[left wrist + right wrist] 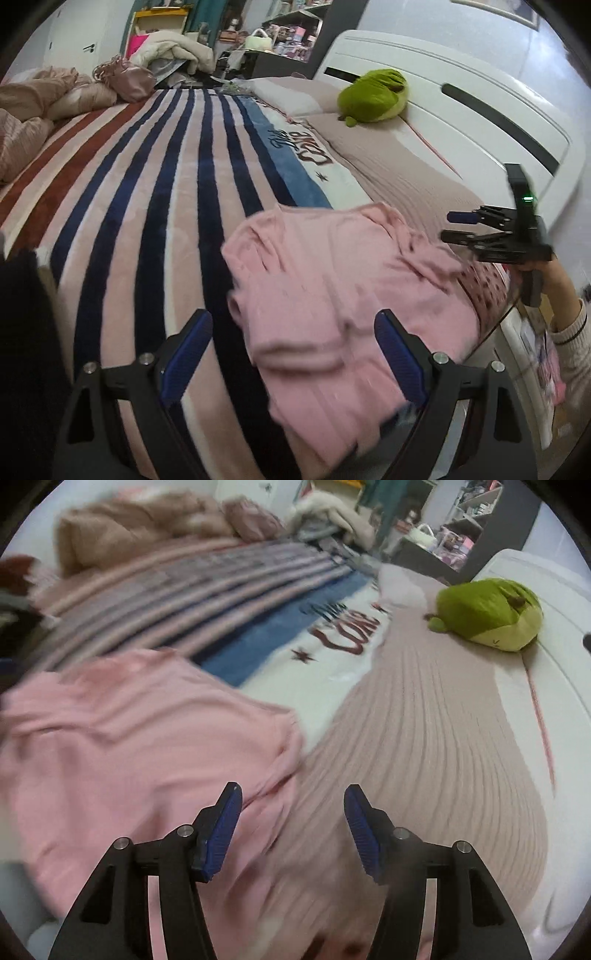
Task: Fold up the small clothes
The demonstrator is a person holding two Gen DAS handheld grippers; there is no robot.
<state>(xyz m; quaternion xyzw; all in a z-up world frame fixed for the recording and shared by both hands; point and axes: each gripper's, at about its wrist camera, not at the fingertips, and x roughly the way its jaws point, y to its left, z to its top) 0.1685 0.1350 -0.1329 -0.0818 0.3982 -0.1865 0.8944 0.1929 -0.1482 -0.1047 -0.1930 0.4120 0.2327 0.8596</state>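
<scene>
A small pink garment (332, 288) lies crumpled on the striped blanket (147, 184) near the bed's near edge; it also shows in the right wrist view (129, 738), blurred. My left gripper (293, 321) is open, jaws wide, hovering over the garment's near part and holding nothing. My right gripper (291, 794) is open and empty above the garment's right edge and the ribbed beige cover (424, 738). It also shows in the left wrist view (452, 225), at the garment's far right, held by a hand.
A green plush toy (373, 96) lies by the white headboard (480, 92); it also shows in the right wrist view (487, 613). Beige and pink bedding (44, 99) is heaped at the far left. Cluttered shelves (288, 33) stand beyond the bed.
</scene>
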